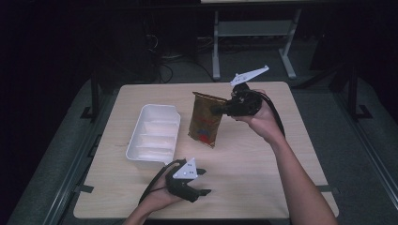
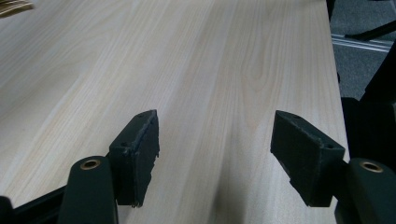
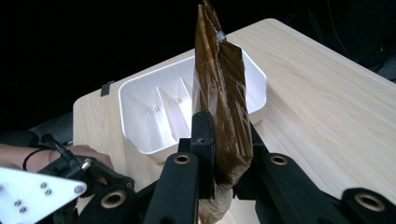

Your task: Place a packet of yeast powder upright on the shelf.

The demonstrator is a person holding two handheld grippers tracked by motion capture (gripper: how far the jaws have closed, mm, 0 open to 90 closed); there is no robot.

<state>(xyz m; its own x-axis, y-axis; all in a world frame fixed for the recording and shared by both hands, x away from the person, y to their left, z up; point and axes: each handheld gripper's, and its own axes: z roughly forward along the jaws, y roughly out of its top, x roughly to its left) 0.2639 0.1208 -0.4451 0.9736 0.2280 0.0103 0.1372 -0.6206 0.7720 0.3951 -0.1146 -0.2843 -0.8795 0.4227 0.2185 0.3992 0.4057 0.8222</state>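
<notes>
Brown foil snack pouch (image 1: 205, 119) held off the table right of the white divided tray (image 1: 153, 136), clamped near its top edge by the right gripper (image 1: 219, 109); left gripper (image 1: 202, 181) spread, nothing between; probably light, crinkly, slippery, best pinched at the stiff seam.

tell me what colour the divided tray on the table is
White; the tray shows best in the right gripper view, behind the brown bag.

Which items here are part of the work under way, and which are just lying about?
In use:
- brown foil snack bag, clamped in the right gripper
- white plastic divided tray
- left gripper, jaws open, nothing between them

Lying about:
- grey metal frame legs on the floor behind the light wooden table
</notes>
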